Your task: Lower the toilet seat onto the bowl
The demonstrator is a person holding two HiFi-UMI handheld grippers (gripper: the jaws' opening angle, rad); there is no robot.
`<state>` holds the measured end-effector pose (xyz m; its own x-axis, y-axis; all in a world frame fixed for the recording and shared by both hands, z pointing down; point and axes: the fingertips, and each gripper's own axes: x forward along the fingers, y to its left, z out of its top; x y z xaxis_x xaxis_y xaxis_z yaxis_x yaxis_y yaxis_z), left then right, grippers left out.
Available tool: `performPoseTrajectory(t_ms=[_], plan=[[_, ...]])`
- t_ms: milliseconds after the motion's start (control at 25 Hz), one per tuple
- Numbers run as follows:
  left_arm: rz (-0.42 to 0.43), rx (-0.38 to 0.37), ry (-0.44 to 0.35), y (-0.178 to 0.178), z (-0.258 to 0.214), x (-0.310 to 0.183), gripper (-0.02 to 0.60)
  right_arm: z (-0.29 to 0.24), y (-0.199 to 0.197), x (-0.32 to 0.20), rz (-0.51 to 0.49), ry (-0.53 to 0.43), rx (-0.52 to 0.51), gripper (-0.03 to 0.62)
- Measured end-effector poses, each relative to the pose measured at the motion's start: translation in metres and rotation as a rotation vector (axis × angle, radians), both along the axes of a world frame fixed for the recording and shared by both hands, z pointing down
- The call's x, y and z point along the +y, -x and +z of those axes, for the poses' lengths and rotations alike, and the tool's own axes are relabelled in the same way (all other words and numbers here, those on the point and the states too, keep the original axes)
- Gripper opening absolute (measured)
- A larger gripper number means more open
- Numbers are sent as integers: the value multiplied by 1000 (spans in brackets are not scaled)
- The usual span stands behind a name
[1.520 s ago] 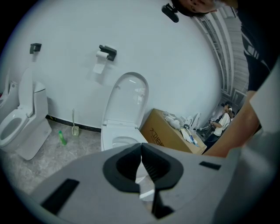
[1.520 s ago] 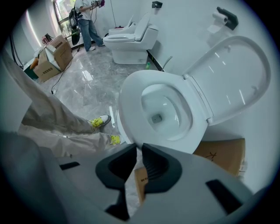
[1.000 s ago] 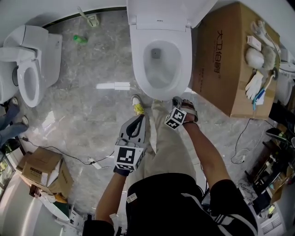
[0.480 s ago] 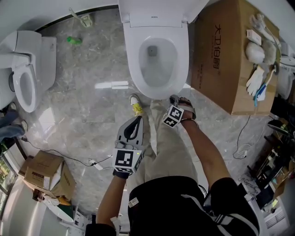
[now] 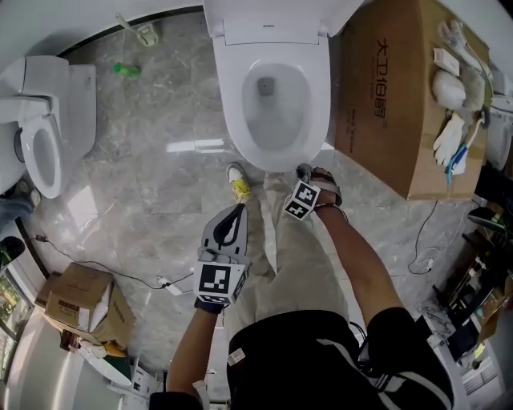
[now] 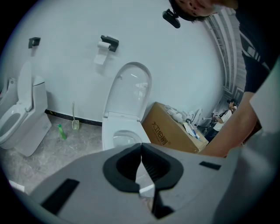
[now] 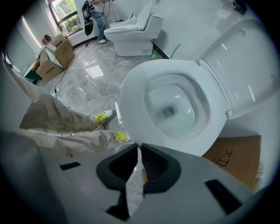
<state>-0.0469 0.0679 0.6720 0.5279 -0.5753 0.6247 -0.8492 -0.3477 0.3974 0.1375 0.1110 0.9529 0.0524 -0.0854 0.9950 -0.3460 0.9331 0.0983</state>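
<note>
Grey marble floor [image 5: 152,176], white wall [image 6: 183,65]. Toilet seat [image 5: 276,159] flat on bowl [image 5: 276,104], lid [image 5: 268,20] raised. Cardboard box [image 5: 393,96] just beside; second toilet [image 5: 40,120] well apart. Left tongs [image 6: 141,148] and right tongs [image 7: 139,149] both together, empty.

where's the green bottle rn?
Head view, upper left: green bottle on the floor by the wall, between the left toilet and the centre toilet, beside the toilet brush.
</note>
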Motion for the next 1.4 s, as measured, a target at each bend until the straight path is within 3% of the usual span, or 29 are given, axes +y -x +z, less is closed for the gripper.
performPoseTrajectory(t_ms=[680, 1000, 1400], plan=[[-18, -3, 47, 9, 20, 4, 12, 28, 1, 0, 27, 71, 35, 28], [-14, -3, 62, 10, 26, 2, 12, 40, 2, 1, 56, 113, 55, -3], [-19, 4, 79, 7, 35, -6, 12, 44, 1, 4, 27, 122, 65, -5]])
